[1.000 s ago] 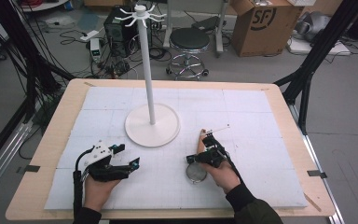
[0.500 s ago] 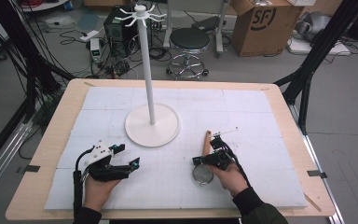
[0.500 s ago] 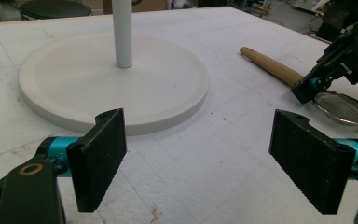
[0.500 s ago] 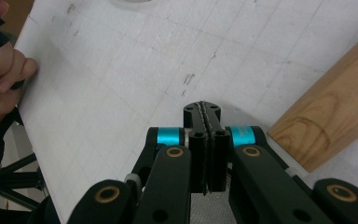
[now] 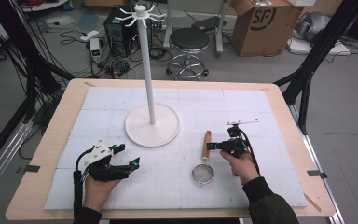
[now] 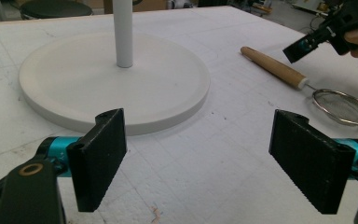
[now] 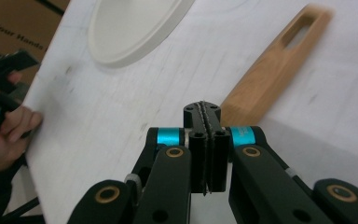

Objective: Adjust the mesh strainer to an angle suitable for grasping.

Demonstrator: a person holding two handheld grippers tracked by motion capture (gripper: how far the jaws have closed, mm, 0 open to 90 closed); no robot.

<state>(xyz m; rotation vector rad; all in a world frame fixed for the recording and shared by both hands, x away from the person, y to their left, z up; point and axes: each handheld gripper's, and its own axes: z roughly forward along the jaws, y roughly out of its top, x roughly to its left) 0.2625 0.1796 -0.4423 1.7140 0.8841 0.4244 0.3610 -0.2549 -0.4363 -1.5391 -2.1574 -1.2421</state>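
A small strainer lies flat on the white mat, its mesh bowl point(image 5: 203, 174) toward me and its wooden handle point(image 5: 207, 144) pointing away. My right gripper point(image 5: 214, 146) is shut with nothing between its jaws, its tip just right of the handle. In the right gripper view the pressed-together jaws point(image 7: 206, 112) point at the slotted handle point(image 7: 279, 60) lying just beyond them. My left gripper point(image 5: 127, 156) rests open at the front left, empty point(image 6: 203, 163). Ahead of it are the white stand's base point(image 6: 112, 79), the strainer point(image 6: 345, 107) and the right gripper point(image 6: 303, 46).
A tall white stand with a round base point(image 5: 152, 125) and hooks at its top point(image 5: 141, 16) rises from the middle of the mat. The mat covers a wooden table point(image 5: 51, 140). A stool, a cardboard box and cables stand on the floor behind.
My right hand has slid to the right, off the strainer, so the whole wooden handle now shows. The strainer and the left gripper have stayed put.
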